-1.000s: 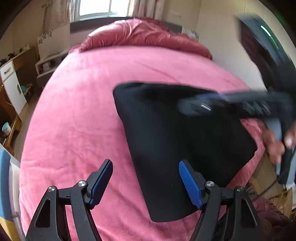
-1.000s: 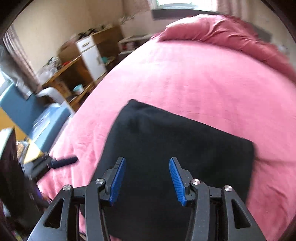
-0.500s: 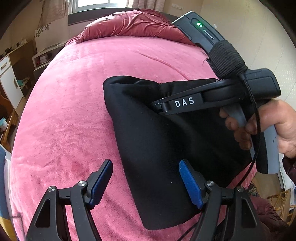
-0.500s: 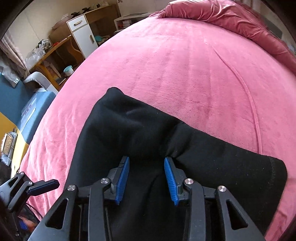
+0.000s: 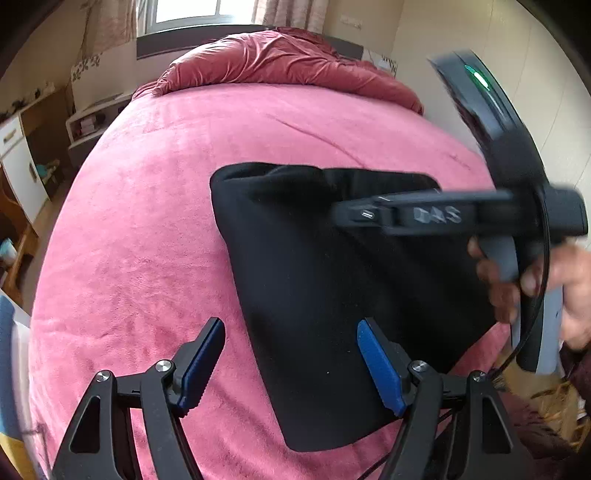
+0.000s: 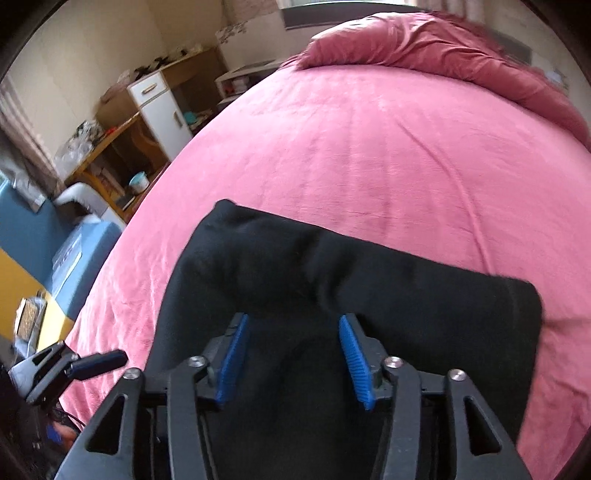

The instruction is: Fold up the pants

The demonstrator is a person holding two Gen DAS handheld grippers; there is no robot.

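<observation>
Right wrist view: folded black pants [image 6: 369, 280] lie rumpled beneath the right tool [image 6: 291, 360], jaws opening.

A pink blanket [image 5: 155, 229] covers the bed. A bunched dark-red duvet [image 5: 280, 62] lies at the far end, below a window [image 5: 195, 14]. A white cabinet [image 6: 162, 110] stands in a wooden shelving unit [image 6: 122, 144] beside the bed.

A big bed [image 5: 155, 229] with a soft pink blanket is holding the black pants [image 5: 314, 295], which are lying folded near its close edge. A puffy dark pink quilt [image 5: 280, 62] is sitting at the far end
</observation>
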